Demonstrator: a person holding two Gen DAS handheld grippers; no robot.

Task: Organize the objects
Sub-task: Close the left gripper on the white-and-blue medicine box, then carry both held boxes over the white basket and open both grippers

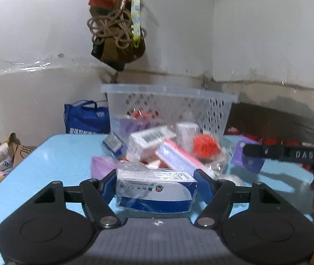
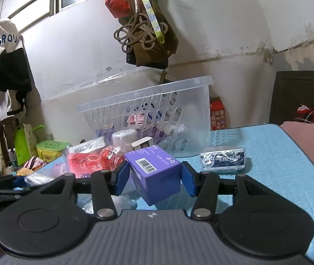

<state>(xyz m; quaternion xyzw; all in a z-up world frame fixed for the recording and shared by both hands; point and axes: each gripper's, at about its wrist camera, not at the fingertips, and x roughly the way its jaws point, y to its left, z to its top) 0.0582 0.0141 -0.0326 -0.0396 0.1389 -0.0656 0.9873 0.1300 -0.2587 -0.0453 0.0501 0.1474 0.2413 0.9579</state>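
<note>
My left gripper is shut on a white and blue box wrapped in clear plastic, held just above the blue table. Behind it lies a pile of small boxes and a red packet. My right gripper is shut on a purple box, tilted above the table. The clear perforated basket stands at the table's back; it also shows in the right wrist view, with several items inside. The right gripper also shows at the right of the left wrist view.
A dark blue wrapped packet lies right of the purple box. Red rubber-band bags lie to its left. Bags and cord hang on the wall above the basket. A blue bag and clutter sit on the floor at left.
</note>
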